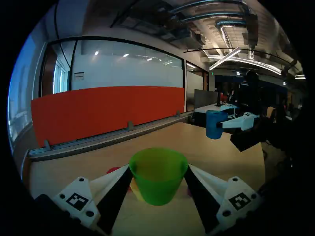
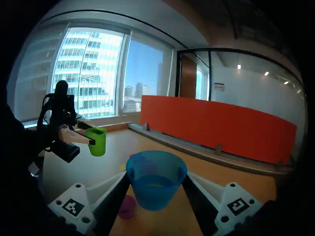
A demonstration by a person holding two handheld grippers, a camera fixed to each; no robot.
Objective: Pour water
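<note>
Before the flat orange-red panel (image 1: 106, 110), the table (image 1: 189, 137) is pale tan wood. The green cup (image 1: 158, 181) and blue cup (image 2: 155, 179) are plain and translucent; the small cup (image 2: 127, 206) is magenta. The left gripper (image 1: 158, 169) and right gripper (image 2: 156, 175) are white, black-lined, with black-and-white square markers.

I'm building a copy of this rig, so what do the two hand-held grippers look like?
Each hand-held gripper, left and right, has two wedge-shaped white fingers lined black on their inner faces. A square black-and-white marker sits on each finger's base. In the right gripper view, the left one's body is black and blocky, with what looks like a dark cable looping beside it.
</note>
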